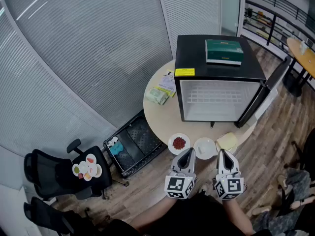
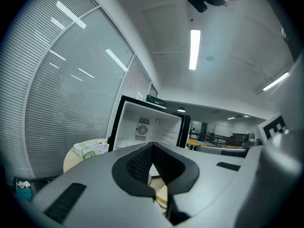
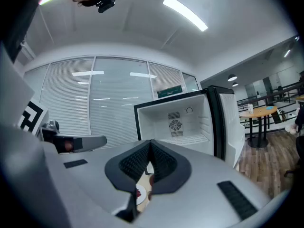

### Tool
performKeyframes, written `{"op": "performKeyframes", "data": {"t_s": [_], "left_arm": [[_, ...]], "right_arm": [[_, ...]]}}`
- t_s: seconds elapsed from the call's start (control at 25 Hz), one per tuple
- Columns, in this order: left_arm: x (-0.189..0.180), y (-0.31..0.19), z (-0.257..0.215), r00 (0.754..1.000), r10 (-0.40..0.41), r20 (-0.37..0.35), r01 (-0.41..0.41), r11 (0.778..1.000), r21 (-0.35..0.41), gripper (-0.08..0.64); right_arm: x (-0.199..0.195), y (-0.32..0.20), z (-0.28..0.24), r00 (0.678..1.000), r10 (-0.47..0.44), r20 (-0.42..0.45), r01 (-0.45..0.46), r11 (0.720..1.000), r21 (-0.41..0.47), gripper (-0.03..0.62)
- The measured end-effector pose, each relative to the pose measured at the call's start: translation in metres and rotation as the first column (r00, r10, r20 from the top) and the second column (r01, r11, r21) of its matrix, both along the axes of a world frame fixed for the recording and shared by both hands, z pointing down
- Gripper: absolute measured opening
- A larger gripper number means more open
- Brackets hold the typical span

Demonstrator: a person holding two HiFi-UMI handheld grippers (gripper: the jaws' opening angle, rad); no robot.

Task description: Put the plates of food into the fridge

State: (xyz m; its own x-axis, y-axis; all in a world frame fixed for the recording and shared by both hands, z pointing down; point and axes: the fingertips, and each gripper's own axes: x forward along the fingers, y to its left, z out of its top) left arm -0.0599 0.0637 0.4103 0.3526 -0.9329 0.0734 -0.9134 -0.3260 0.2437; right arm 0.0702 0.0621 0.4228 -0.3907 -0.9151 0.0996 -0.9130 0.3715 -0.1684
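The fridge (image 1: 216, 98) has a glossy black shell and a smooth, matt white plastic lining. It stands on a pale, smooth tabletop (image 1: 158, 116) above a floor (image 1: 275, 136) of brown wood-look planks. The plate with red food (image 1: 172, 138) is white and shiny, while the left gripper (image 1: 187, 152) and right gripper (image 1: 223, 153) are matt grey plastic with black, finely ribbed fingers (image 2: 137, 164).
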Motion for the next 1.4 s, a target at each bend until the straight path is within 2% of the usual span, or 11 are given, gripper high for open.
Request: {"op": "performKeyframes", "data": {"t_s": [0.56,0.8,0.92,1.2,1.4], "left_arm": [[0.005,0.002,0.002,1.0,-0.012,-0.006,0.012,1.0,0.007,0.005],[0.022,-0.001,0.007,1.0,-0.017,-0.001,0.017,1.0,-0.005,0.005],[0.028,-0.002,0.006,0.999,-0.032,0.019,0.032,0.999,-0.001,0.005],[0.033,-0.006,0.018,0.995,-0.1,-0.006,0.1,0.995,-0.027,0.003],[0.041,-0.015,0.023,0.995,-0.095,0.018,0.096,0.995,-0.035,0.005]], "right_arm": [[0.01,-0.003,0.001,1.0,0.0,0.016,0.0,1.0,-0.002,0.006],[0.023,-0.005,0.003,1.0,-0.008,0.025,0.008,1.0,-0.011,0.006],[0.031,-0.007,0.011,1.0,-0.016,0.024,0.017,0.999,-0.032,0.006],[0.042,-0.02,0.022,0.998,-0.055,0.041,0.057,0.998,-0.041,0.006],[0.049,-0.028,0.035,0.997,-0.064,0.051,0.067,0.995,-0.079,0.006]]}}
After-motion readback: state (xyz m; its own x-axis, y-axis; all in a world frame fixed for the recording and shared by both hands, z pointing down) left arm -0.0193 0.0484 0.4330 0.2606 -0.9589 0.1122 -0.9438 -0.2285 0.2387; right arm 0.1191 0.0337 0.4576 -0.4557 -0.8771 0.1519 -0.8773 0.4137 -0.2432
